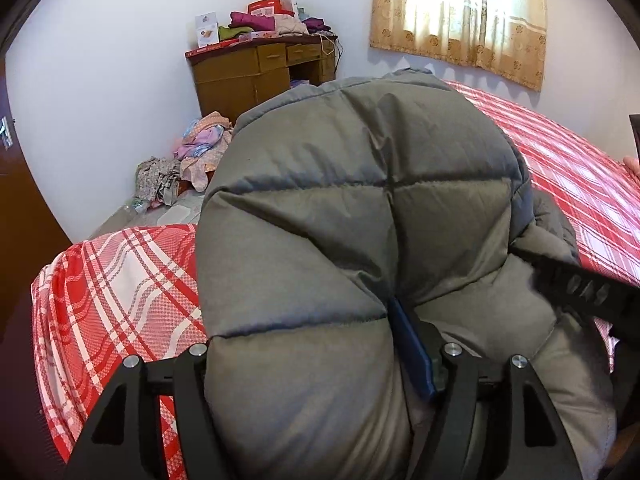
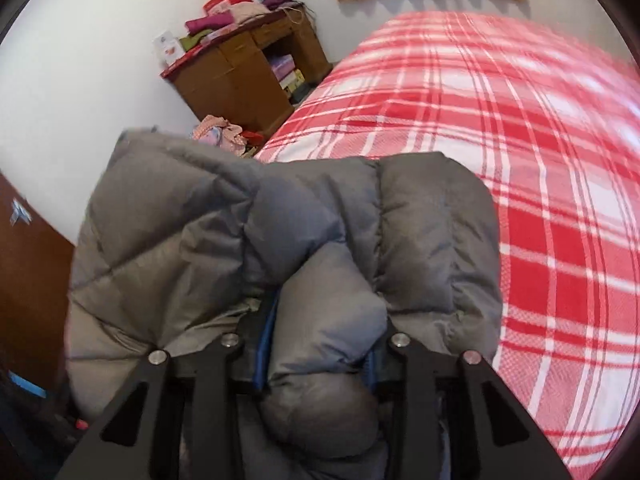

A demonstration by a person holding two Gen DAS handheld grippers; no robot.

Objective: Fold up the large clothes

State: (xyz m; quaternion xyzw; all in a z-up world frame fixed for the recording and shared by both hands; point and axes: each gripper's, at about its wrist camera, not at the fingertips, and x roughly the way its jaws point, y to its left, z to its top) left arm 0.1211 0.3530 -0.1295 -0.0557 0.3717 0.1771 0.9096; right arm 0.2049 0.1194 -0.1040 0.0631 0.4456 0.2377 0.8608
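Observation:
A thick grey puffer jacket [image 1: 360, 200] lies bunched on the bed's red and white plaid sheet [image 1: 120, 288]. My left gripper [image 1: 304, 340] is shut on a fat quilted fold of it. The blue pad [image 1: 412, 352] of one finger presses into the cloth, and the other finger is hidden behind the bulge. In the right wrist view the same jacket [image 2: 200, 240] fills the near left, and my right gripper [image 2: 320, 340] is shut on a rolled fold, a blue pad [image 2: 264, 344] on each side. A black part of the other gripper [image 1: 588, 292] shows at the right edge.
The plaid bed [image 2: 520, 160] stretches away to the right. A wooden desk [image 1: 256, 72] piled with clothes and boxes stands against the far wall, with a heap of clothes [image 1: 196, 152] on the floor before it. A brown door [image 1: 24, 200] is at the left, a curtain [image 1: 460, 12] above the bed.

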